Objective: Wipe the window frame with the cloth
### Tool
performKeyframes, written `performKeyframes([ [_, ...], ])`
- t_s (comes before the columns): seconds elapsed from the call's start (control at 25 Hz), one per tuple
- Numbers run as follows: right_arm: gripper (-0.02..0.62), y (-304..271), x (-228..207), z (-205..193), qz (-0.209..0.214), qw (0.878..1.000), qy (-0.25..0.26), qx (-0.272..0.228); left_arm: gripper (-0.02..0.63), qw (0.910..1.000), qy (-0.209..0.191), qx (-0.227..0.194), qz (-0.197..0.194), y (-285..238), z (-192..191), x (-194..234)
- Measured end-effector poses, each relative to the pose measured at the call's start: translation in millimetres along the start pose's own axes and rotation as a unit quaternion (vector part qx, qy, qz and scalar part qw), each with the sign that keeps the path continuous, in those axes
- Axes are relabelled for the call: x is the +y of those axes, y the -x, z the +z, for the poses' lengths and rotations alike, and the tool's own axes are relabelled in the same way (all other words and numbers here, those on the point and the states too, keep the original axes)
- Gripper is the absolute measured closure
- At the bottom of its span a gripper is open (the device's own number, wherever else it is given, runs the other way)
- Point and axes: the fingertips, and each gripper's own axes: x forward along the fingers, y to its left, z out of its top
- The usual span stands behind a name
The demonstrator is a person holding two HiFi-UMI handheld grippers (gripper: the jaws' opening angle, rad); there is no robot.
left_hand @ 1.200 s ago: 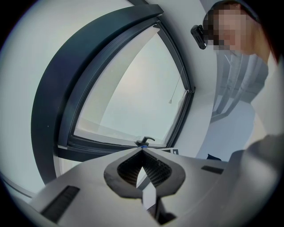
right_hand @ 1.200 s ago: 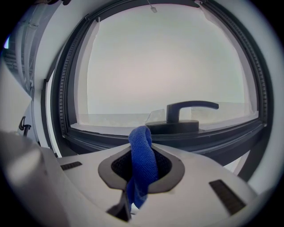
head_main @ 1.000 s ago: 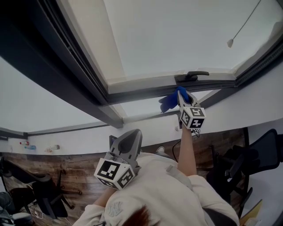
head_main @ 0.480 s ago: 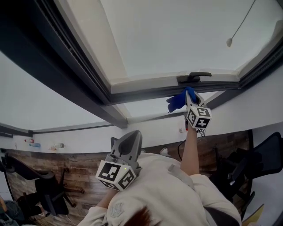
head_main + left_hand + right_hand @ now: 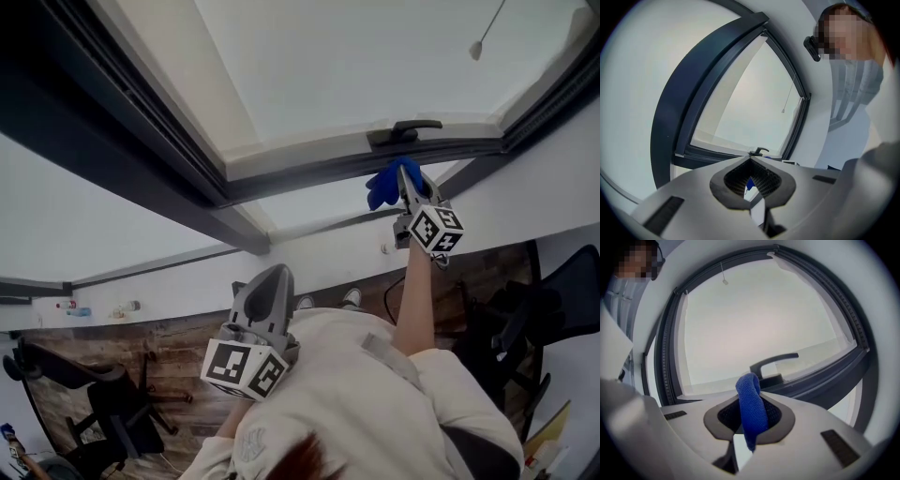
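**Item 1, cloth** [image 5: 383,186]: blue, terry-type, folded into a narrow strip. It is being pinched mid-length btwn the jaws of the right gripper [image 5: 409,180], w/ a loop standing up past the tips and a short tail hanging back.
- Posn: it is being held up at the lower rail of the window frame [image 5: 309,178], just below the window handle [image 5: 405,132]. Whether the rail is actually being touched cannot be told.
- Handling (est.): light, soft, limp. No breakage risk, but it is likely to bunch or be pulled out if dragged hard over the rail's edge.
- Hold (est.): best taken at the middle of the fold, as now, w/ enough loop left proud to be pressed flat on the rail.

**Item 2, right gripper:** the jaws are being pressed onto the cloth, w/ the narrow gap filled by fabric. It is being reached overhead on an outstretched arm [image 5: 417,309].

**Item 3, left gripper** [image 5: 270,281]: the jaws are meeting tip to tip, w/ nothing btwn them. It is being carried low by the chest, well apart from the frame, and is not being used.

**Item 4, misc.:**
- pull cord [image 5: 476,49] w/ end bead, hanging across the pane
- office chair [image 5: 112,412], far below
- wood floor [image 5: 169,349], far below

**Step (est.):** a wiping pass along the lower rail is being started or made.
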Motion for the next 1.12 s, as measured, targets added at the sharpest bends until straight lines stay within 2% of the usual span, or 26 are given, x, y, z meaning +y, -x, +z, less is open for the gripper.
performKeyframes([
  [0.12,0.541,18.4,15.3,18.2,0.015,0.999,0.012,-0.035,0.601,0.9999,-0.002,0.009,-0.012,2.3,-3.2,2.7],
  [0.28,0.541,46.9,28.3,35.4,0.007,0.996,-0.013,-0.086,0.601,0.9989,-0.015,0.021,-0.039,-0.3,-4.2,1.9],
  [0.36,0.541,62.0,40.3,33.5,0.008,0.996,-0.013,-0.090,0.600,0.9978,-0.022,0.028,-0.056,-3.2,-5.7,1.0],
  [0.56,0.541,92.4,71.6,11.5,0.021,0.998,0.003,-0.051,0.600,0.9931,-0.085,0.029,-0.076,-14.1,-1.2,3.4],
  [0.72,0.541,114.5,80.6,4.8,0.040,0.997,-0.036,-0.055,0.601,0.9918,-0.097,0.026,-0.079,-26.0,4.2,3.2],
  [0.8,0.541,122.4,74.5,0.5,0.040,0.998,-0.039,-0.042,0.601,0.9914,-0.103,0.021,-0.079,-32.2,6.8,-2.5],
  [0.96,0.541,127.0,53.6,-2.2,0.040,0.999,0.001,0.001,0.601,0.9919,-0.108,0.015,-0.065,-44.8,3.3,-18.7],
  [1.12,0.541,135.4,23.7,12.7,0.047,0.997,0.049,0.031,0.601,0.9946,-0.097,0.007,-0.037,-62.9,-5.3,-46.0],
])
